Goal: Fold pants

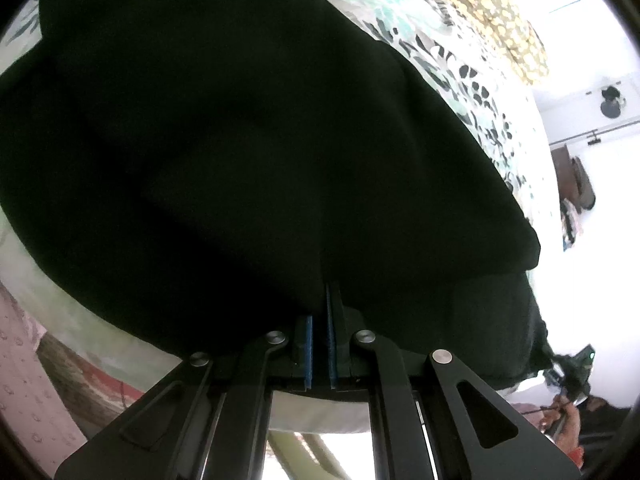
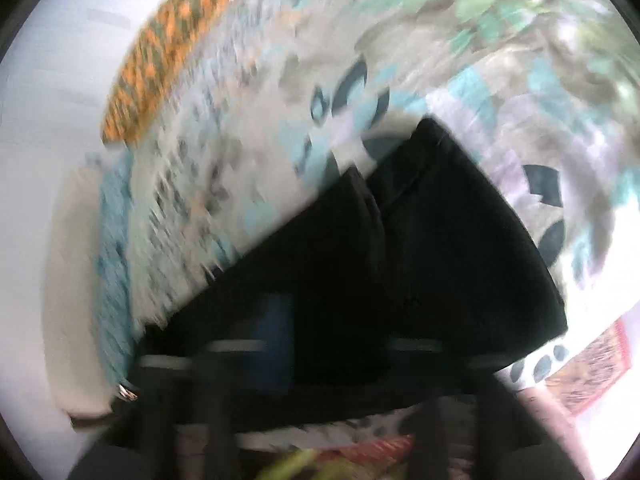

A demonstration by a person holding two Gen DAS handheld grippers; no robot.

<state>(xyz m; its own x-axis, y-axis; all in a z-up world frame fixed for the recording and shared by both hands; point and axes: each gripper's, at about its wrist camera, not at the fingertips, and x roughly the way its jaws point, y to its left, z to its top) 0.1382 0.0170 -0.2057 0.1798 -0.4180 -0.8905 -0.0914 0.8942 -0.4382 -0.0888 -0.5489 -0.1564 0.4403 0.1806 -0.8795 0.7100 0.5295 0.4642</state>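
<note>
The black pants [image 1: 240, 152] fill most of the left wrist view, draped over the patterned bed sheet [image 1: 460, 76]. My left gripper [image 1: 322, 304] is shut on a fold of the black fabric; its blue pads [image 1: 330, 344] stand close together with the cloth running between their tips. In the right wrist view, which is heavily motion-blurred, the pants [image 2: 420, 240] lie as a black wedge on the sheet [image 2: 280, 100]. My right gripper [image 2: 320, 344] sits low over the pants' near edge; one blue pad [image 2: 274, 340] shows, the rest is smeared.
An orange-and-green patterned pillow [image 1: 500, 12] lies at the far end of the bed; it also shows in the right wrist view [image 2: 168, 48]. The bed edge and a red patterned rug [image 2: 588, 372] lie to the right. White walls lie beyond the bed.
</note>
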